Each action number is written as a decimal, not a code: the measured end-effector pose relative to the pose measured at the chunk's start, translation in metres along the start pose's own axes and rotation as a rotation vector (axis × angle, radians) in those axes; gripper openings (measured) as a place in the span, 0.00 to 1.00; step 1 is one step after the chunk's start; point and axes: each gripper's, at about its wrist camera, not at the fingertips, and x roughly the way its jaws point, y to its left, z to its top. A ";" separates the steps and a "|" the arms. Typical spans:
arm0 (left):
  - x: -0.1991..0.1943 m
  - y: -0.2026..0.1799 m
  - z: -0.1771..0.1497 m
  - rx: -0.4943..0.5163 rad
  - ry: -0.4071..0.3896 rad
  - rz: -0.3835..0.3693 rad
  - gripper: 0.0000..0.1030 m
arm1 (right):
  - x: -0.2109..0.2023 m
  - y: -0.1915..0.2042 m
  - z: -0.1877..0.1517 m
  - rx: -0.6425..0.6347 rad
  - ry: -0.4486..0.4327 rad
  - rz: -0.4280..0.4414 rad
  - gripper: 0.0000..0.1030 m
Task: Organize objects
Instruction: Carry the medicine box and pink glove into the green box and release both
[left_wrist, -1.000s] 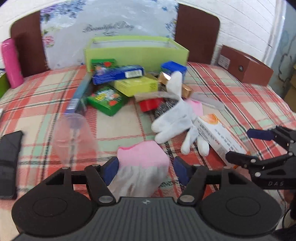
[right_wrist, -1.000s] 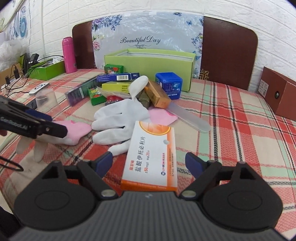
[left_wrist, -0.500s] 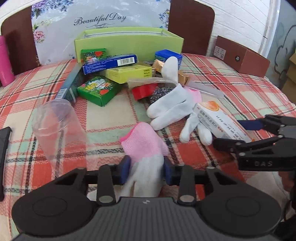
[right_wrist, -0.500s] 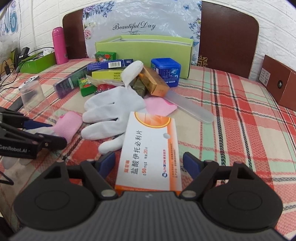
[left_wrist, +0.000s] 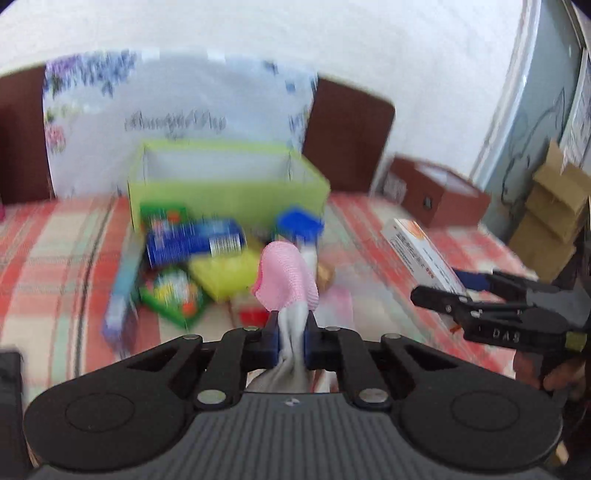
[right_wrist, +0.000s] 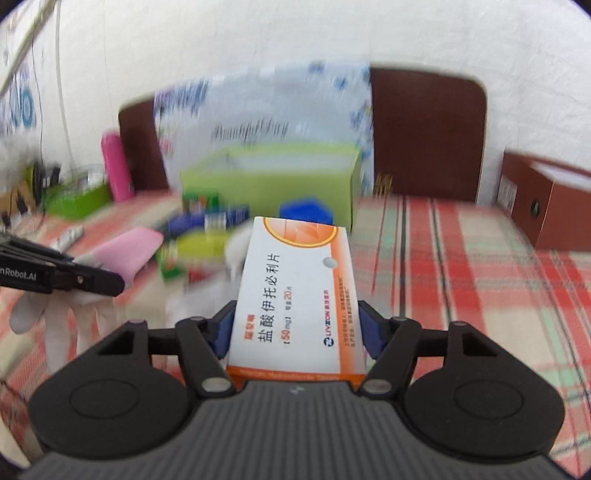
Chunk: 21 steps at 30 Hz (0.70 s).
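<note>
The left gripper (left_wrist: 291, 341) has its jaws clamped on a glove (left_wrist: 286, 280), pink cuff up, raised above the plaid surface (left_wrist: 55, 236). The right gripper (right_wrist: 295, 328) has its jaws closed on a white and orange pill box (right_wrist: 295, 288), also lifted off the surface. Beyond both stands a green bin (right_wrist: 273, 177), with blurred small boxes (left_wrist: 195, 242) piled just in front of it.

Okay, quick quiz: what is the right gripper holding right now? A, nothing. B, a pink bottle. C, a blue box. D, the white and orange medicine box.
D: the right gripper has its blue pads pressed against both sides of the white and orange medicine box, lifted above the plaid tablecloth.
</note>
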 end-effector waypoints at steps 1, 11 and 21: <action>-0.002 0.002 0.012 -0.006 -0.033 0.007 0.10 | 0.000 -0.001 0.010 0.006 -0.039 -0.001 0.64; 0.046 0.037 0.110 -0.094 -0.160 0.094 0.10 | 0.062 0.020 0.104 -0.007 -0.221 -0.028 0.64; 0.146 0.098 0.159 -0.250 -0.069 0.126 0.10 | 0.202 0.009 0.138 0.052 -0.101 -0.102 0.64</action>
